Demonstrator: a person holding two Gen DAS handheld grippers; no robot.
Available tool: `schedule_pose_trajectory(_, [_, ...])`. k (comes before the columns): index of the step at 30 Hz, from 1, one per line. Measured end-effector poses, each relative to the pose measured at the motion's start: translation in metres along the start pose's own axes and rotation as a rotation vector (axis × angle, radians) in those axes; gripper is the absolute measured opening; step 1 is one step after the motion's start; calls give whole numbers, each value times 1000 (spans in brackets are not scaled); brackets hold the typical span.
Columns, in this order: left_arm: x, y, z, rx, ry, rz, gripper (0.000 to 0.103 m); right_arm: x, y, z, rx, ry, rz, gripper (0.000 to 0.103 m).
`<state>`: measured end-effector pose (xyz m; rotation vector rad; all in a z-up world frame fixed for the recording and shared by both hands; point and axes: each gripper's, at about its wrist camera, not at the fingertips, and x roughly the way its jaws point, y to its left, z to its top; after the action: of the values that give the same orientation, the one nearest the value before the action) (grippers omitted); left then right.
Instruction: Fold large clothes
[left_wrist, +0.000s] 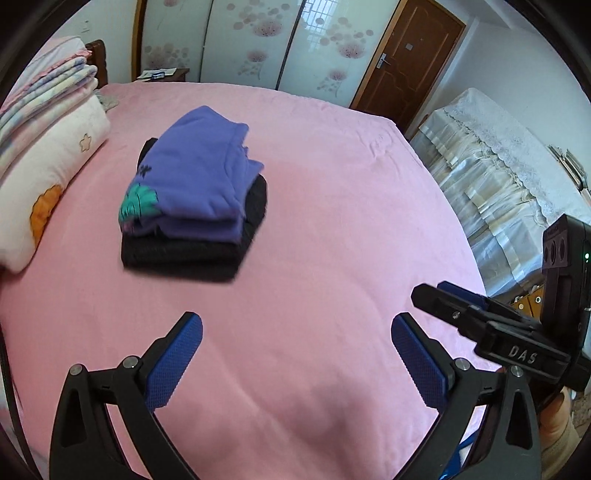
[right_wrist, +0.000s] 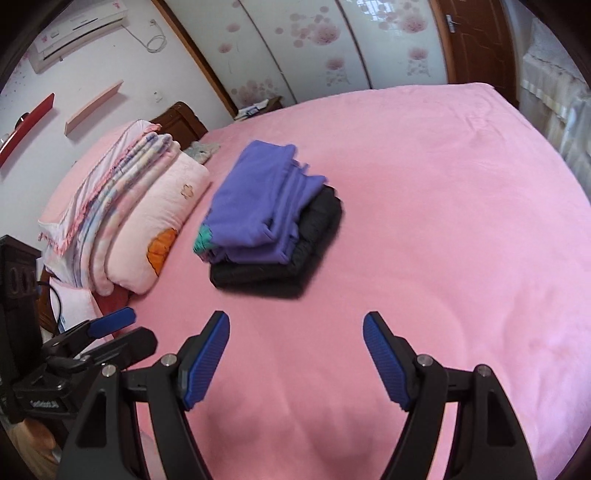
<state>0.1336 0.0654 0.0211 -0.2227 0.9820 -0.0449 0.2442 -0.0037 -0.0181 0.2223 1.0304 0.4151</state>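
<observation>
The folded purple fleece garment with a teal leaf print (left_wrist: 192, 173) lies on top of a folded black knitted garment (left_wrist: 192, 251), the two forming one neat stack on the bed, ahead of both hand-held grippers and well apart from their fingertips.

The bed, covered by a smooth pink sheet (left_wrist: 332, 184), fills most of both views and lies bare beneath and between the jaws. Beyond the stack, a wardrobe with glossy white sliding doors printed with pink blossoms (left_wrist: 258, 37) runs along the far wall, and a brown wooden door (left_wrist: 406, 62) stands to its right. To the left of the stack, seen from the grippers, rests a pile of folded pastel bedding on a cream pillow with flower patches (left_wrist: 55, 147), just beside the stack but not touching it.

The left hand-held gripper (left_wrist: 295, 354) hangs over the near part of the sheet with its blue-padded jaws spread wide and nothing between them. The right hand-held gripper (right_wrist: 295, 354) sits close beside it, its jaws likewise wide apart and empty.
</observation>
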Motion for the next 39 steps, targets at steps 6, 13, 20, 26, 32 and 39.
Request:
schedule_pose_trajectory(6, [-24,-69,-69,16,-18,89,102,-57,-42,-66,-1,0,-103,75])
schedule_pose_trajectory(13, [-48,-135,-131,45,-21,141,102,-122,-75,-124,32,-57,-157,75])
schedule_pose_trajectory(20, [-66,-169,-160,37,-46,168,102,-161,-83,-150,13,-107,-217,75])
schedule_pose_trajectory(26, [-75,-175,-165,11,-71,200,102,-175,-83,-164,7,-122,-242,75])
schedule_pose_trajectory(32, [-80,-184,-171,11,-79,235,102,-187,-82,-168,-4,-147,-259,75])
schedule_pose_trajectory(39, [-86,-186,-173,14,-95,253,102,-192,-78,-171,-16,-146,-279,75])
